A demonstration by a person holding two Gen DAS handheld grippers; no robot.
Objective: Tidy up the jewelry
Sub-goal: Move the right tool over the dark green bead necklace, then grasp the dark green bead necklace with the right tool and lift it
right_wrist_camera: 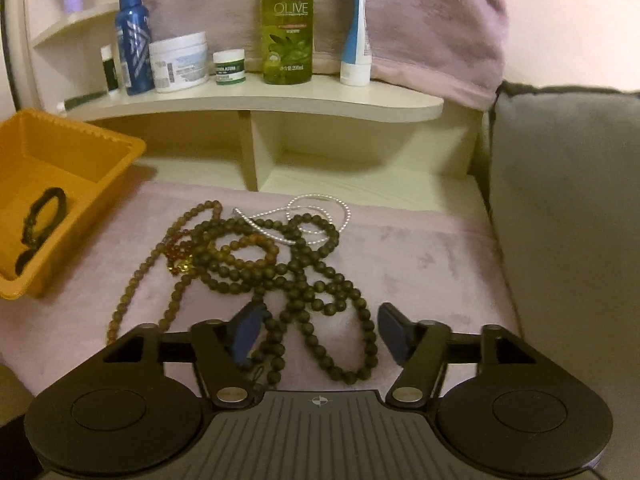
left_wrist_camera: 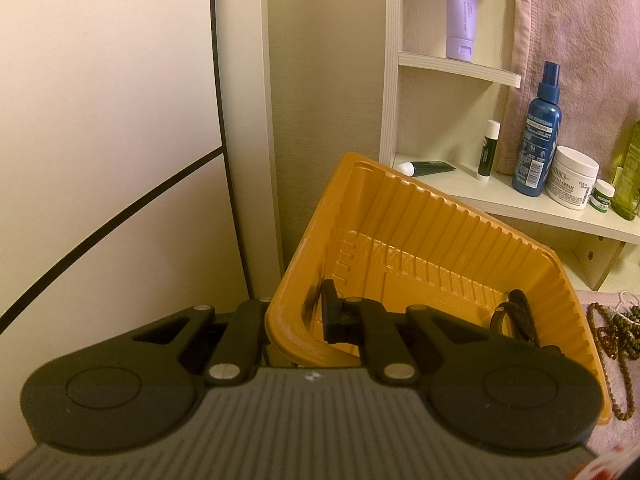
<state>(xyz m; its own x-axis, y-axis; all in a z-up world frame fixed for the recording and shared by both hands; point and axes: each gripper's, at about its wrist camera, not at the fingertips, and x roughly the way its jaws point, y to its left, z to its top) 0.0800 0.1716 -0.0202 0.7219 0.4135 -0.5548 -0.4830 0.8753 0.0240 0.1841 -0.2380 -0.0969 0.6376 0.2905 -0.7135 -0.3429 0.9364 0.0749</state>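
Observation:
My left gripper point(left_wrist_camera: 298, 316) is shut on the near left rim of a yellow plastic tray point(left_wrist_camera: 420, 240) and holds it tilted. A dark bracelet point(left_wrist_camera: 516, 312) lies inside the tray; it also shows in the right wrist view point(right_wrist_camera: 40, 216) within the tray point(right_wrist_camera: 100, 152). A tangle of dark bead necklaces point(right_wrist_camera: 288, 264), an amber bead strand point(right_wrist_camera: 176, 256) and a white pearl necklace point(right_wrist_camera: 316, 212) lies on a pink cloth point(right_wrist_camera: 420, 264). My right gripper point(right_wrist_camera: 320, 332) is open just above the near loop of the dark beads.
A white shelf point(right_wrist_camera: 256, 100) behind the cloth holds a blue spray bottle point(right_wrist_camera: 132, 40), a white cream jar point(right_wrist_camera: 180, 64), a small green jar point(right_wrist_camera: 229, 66), an olive bottle point(right_wrist_camera: 286, 20) and a tube point(right_wrist_camera: 356, 40). A grey cushion point(right_wrist_camera: 568, 220) stands at the right.

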